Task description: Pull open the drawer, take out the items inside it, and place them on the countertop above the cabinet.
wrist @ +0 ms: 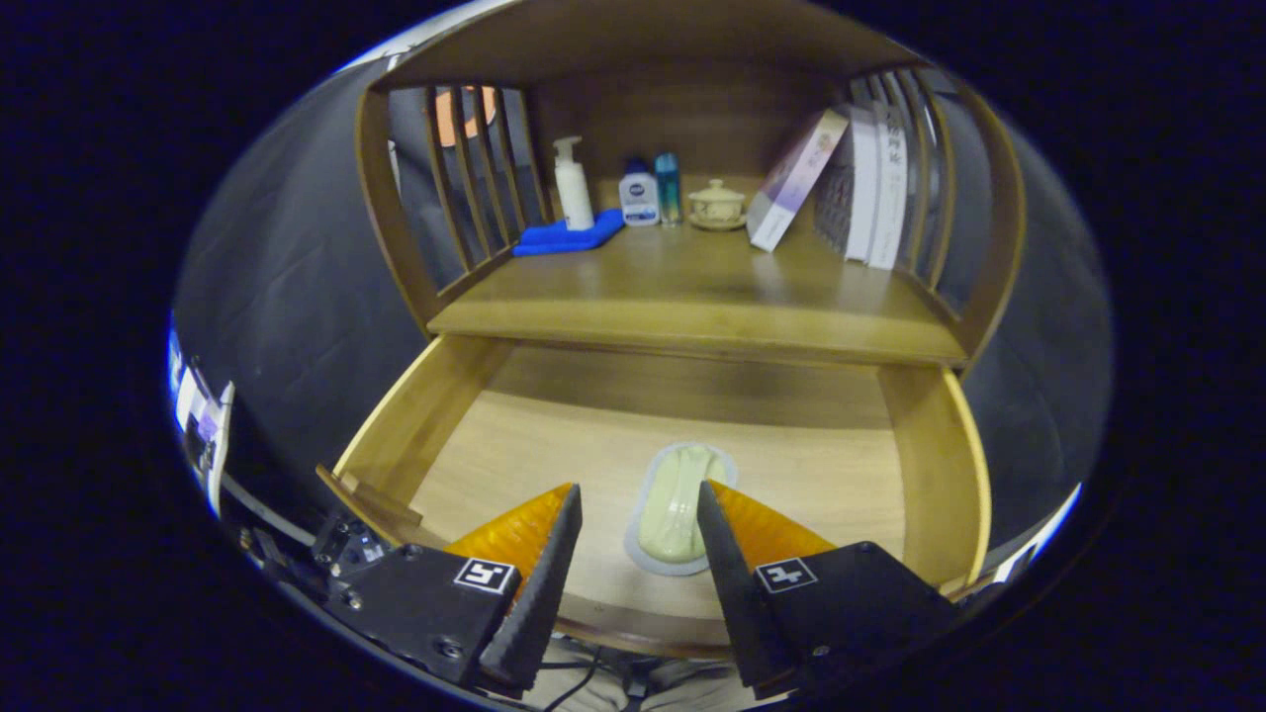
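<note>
The wooden drawer [920, 445] stands pulled open below the cabinet's countertop [692, 297]. On the drawer floor lies a pale yellow-green sealed packet [678, 504] with a clear rim. My gripper [638, 499] hovers over the drawer's front part, open, with its orange and black fingers [554, 554] spread wide. The packet lies between the fingertips, closer to the right one, and neither finger presses on it. The packet's near end is partly hidden by the right finger.
On the countertop stand a white pump bottle [572, 183] on a folded blue cloth [569, 237], a small white jar [639, 201], a teal bottle [668, 188], a lidded cup [716, 206] and several leaning books [851, 178]. Slatted side rails [475, 168] flank the shelf.
</note>
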`<state>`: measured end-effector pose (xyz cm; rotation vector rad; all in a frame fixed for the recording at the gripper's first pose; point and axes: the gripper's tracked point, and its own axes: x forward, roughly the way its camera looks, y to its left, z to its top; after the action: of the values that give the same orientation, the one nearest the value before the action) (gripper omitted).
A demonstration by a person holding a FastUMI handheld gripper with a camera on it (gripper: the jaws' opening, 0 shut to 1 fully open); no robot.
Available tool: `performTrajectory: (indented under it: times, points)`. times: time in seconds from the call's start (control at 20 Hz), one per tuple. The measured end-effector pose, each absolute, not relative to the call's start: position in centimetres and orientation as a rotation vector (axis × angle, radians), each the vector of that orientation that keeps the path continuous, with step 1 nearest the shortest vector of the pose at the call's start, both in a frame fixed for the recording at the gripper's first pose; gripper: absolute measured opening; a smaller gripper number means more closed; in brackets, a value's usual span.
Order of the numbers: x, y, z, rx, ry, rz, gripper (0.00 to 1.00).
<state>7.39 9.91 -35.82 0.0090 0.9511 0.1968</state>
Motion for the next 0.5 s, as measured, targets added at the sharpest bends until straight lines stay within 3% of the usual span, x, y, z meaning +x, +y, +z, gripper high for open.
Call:
performTrajectory:
  times: [0.5]
  points:
    - [10.6,8.4,-40.6,-0.050,1.162,0.131,0.64]
